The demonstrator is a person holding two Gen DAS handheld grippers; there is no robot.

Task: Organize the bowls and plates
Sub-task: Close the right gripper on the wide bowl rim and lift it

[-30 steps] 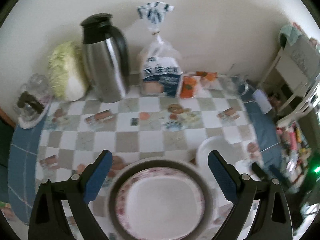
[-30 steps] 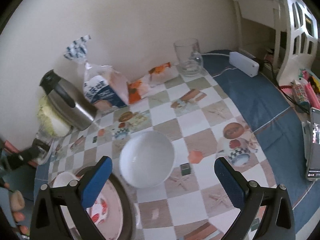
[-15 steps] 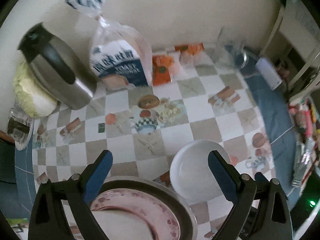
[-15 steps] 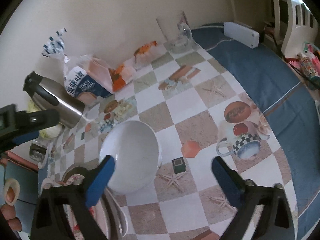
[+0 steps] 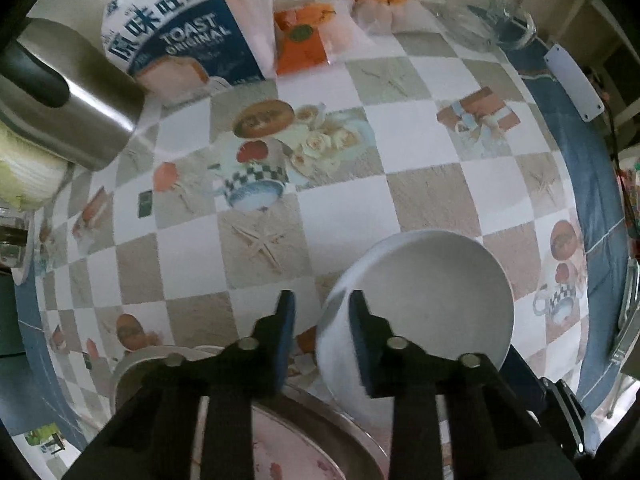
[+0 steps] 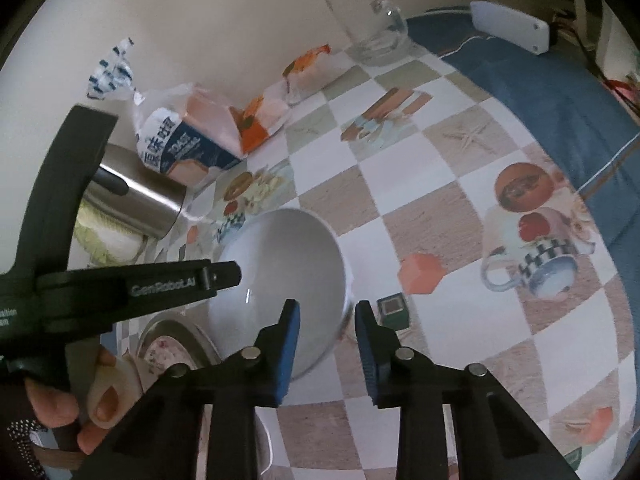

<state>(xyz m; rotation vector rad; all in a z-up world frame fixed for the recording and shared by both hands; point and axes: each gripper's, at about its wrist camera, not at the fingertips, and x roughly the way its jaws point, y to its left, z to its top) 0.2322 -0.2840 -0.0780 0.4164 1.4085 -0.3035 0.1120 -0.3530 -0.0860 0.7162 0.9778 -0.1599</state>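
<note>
- Bowl (image 5: 432, 304), white and round, is sitting upright on the checkered tablecloth (image 5: 344, 216) with its opening facing up; being circular, it is showing no long axis.
- It is lying just beside a metal-rimmed dish (image 5: 320, 432) that is carrying a pink-flowered plate (image 6: 162, 350); in the left wrist view the bowl's near wall is overlapping that dish's rim.
- Left gripper (image 5: 322, 330) is pointing steeply down at the table, its jaws closing narrow around the bowl's left rim: one blue pad (image 5: 286, 332) is standing outside the wall, the other inside the bowl. Whether the pads are already pressing cannot be told.
- Right gripper (image 6: 326, 342) is angling down from the opposite side, its jaws also closing narrow around the bowl's right rim, one pad (image 6: 288, 344) inside and one outside; contact cannot be told.
- In the right wrist view a hand (image 6: 80, 404) is gripping the black handle of the left gripper at the lower left.
- Open tablecloth is lying beyond and to the right of the bowl, up to the blue border (image 6: 540, 92).
- Along the far wall are standing a steel jug (image 5: 60, 100), a toast bag (image 5: 180, 36), orange packets (image 5: 304, 36) and a glass mug (image 6: 368, 24), all well apart from the bowl.
</note>
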